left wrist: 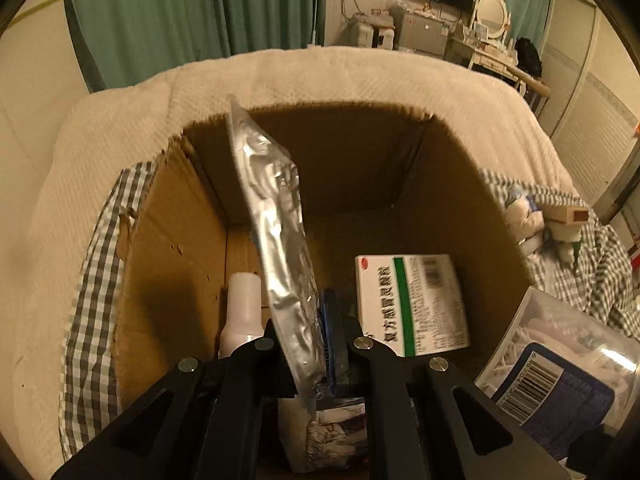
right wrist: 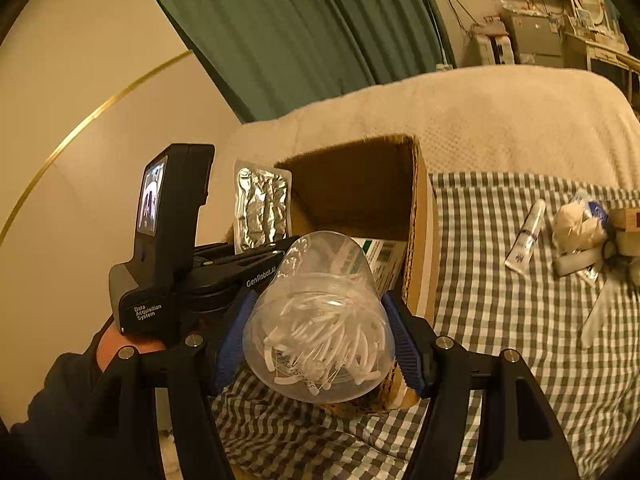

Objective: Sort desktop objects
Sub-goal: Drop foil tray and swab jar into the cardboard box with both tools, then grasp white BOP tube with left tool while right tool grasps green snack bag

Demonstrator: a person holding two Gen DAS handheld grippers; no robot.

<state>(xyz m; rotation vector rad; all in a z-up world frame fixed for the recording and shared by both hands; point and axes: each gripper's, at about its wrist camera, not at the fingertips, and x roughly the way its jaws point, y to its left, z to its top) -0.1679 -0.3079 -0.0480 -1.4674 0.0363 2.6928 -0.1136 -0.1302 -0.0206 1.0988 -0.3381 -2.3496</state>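
My left gripper (left wrist: 316, 336) is shut on a silver foil blister pack (left wrist: 276, 208), which stands on edge above an open cardboard box (left wrist: 168, 280). Inside the box lie a white medicine box with a green stripe (left wrist: 412, 304), a white bottle (left wrist: 242, 308) and a printed packet (left wrist: 336, 428) at the bottom. My right gripper (right wrist: 320, 340) is shut on a clear plastic jar (right wrist: 320, 300) of white picks, both blue pads pressing its sides. The jar hangs just over the box's near rim (right wrist: 420, 240), to the right of the left gripper, and shows in the left wrist view as a labelled jar (left wrist: 560, 368).
The box stands on a checked cloth (right wrist: 500, 320) over a cream blanket (right wrist: 480, 120). To its right on the cloth lie a white tube (right wrist: 526, 236), a white wadded bundle (right wrist: 576, 224), a wooden block (right wrist: 630, 218) and a pale glove (right wrist: 604, 312). A hand in a dark sleeve (right wrist: 116, 348) holds the left gripper.
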